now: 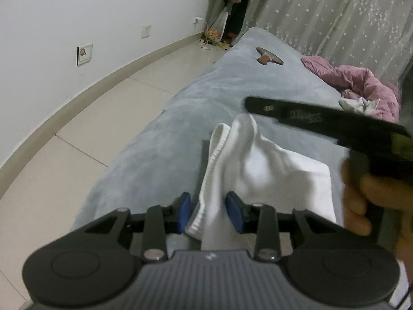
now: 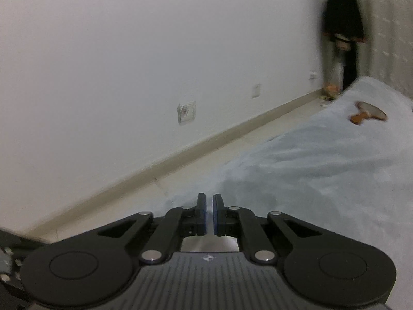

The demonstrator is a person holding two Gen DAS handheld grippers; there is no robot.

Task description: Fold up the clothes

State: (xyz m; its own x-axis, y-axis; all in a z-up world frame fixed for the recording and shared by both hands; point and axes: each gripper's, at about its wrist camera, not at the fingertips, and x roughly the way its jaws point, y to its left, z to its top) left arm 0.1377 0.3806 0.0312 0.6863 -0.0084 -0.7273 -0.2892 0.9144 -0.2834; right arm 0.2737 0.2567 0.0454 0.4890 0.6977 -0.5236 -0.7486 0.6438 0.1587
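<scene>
The wide bed under a soft grey plush blanket (image 1: 160,134) carries everything I work on, its left edge running along the pale tiled floor (image 1: 85,118) below the white wall (image 1: 51,25). Near the far right edge of the bed, by the star-patterned sheer curtain (image 1: 335,7), lies a crumpled pink padded jacket (image 1: 361,82) with a small grey-white bundle of cloth (image 1: 358,104) against its near side. Closer to me, toward the near end of the bed, sits the white knitted garment with a ribbed hem (image 1: 271,170), partly flat on the blanket and partly lifted. My left claw (image 1: 209,213) is spread around its bunched ribbed edge, the blue pads (image 1: 236,214) standing on either side of the fabric with gaps visible, so it is not pinching tight. My right hand (image 1: 361,201) holds the other tool just beside the garment's right side, its black body crossing above the cloth. My right claw (image 2: 209,213) is clenched almost fully, a thin slit between the pads, gripping nothing, over the bed's left edge. A small brown wooden-handled brush (image 1: 268,56) rests far up the bed, well apart from the clothes.
</scene>
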